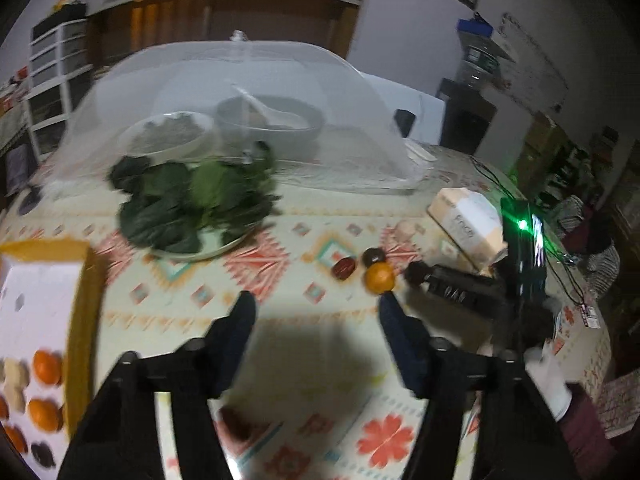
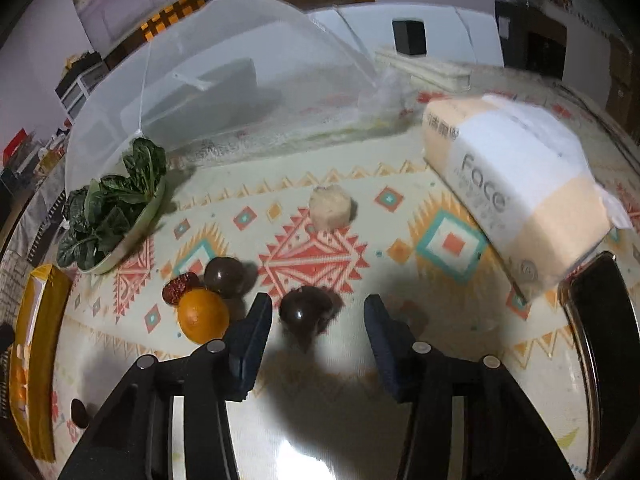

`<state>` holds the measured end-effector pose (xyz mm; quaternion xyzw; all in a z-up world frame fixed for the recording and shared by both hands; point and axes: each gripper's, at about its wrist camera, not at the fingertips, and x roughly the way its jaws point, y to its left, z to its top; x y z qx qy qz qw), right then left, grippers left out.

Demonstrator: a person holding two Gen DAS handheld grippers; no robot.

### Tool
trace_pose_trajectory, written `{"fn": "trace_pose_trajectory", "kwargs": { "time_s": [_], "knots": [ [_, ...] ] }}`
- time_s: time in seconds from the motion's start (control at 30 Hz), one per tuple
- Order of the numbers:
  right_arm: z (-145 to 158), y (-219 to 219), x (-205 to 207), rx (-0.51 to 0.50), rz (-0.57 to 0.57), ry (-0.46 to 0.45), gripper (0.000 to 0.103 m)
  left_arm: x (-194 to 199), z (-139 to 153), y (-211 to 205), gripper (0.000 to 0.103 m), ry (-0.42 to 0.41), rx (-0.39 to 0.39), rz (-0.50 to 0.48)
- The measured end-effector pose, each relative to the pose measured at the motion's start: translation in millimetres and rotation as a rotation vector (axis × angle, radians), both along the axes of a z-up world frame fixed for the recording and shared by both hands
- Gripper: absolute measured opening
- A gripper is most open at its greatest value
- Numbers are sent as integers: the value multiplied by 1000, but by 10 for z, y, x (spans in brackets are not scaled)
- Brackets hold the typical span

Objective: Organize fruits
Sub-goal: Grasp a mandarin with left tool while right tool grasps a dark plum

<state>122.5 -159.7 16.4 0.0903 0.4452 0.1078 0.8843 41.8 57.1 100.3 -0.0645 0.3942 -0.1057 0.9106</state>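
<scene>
Left gripper (image 1: 316,312): jaws stand apart over bare patterned tablecloth (image 1: 320,216), nothing between the fingers. View is motion-blurred.

Right gripper (image 2: 318,312): jaws apart in its own view, a dark round fruit (image 2: 306,308) lying on the cloth between the fingertips. Pads do not touch it; a clear gap shows on the right side, a narrower one on the left. Not gripping.

Loose fruit, right wrist view: an orange (image 2: 203,315) just left of the left finger, touching a second dark round fruit (image 2: 224,275) behind it and a wrinkled red date (image 2: 178,286) beside that. A pale, lumpy piece (image 2: 330,212) sits farther back, apart from the cluster (kind cannot be told).

Left wrist view: yellow-rimmed tray (image 1: 86,320) at the left edge, with a white insert holding oranges (image 1: 46,414), pale pieces and one dark piece in separate hollows. Exact count unclear, partly cut off.

Other items: plate of dark leafy greens (image 2: 108,216) at the foot of a mesh food cover (image 1: 224,92); two bowls under the cover. A tissue pack (image 2: 516,184) lies at the right, tilted.
</scene>
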Motion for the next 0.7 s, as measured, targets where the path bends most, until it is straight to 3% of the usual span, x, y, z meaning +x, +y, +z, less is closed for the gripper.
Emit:
{"fn": "trace_pose_trajectory", "kwargs": {
  "time_s": [0.17, 0.57, 0.6, 0.7],
  "knots": [
    [20, -52, -63, 37, 1, -16, 28, 299, -205, -277, 57, 48, -38, -47],
    [115, -416, -134, 195, -38, -35, 28, 768, -704, -1041, 56, 46, 148, -209],
    [115, -420, -128, 202, -36, -33, 28, 797, -750, -1081, 54, 50, 162, -216],
    [107, -428, -124, 213, -37, -29, 28, 860, -872, -1153, 32, 74, 203, -214]
  ]
}}
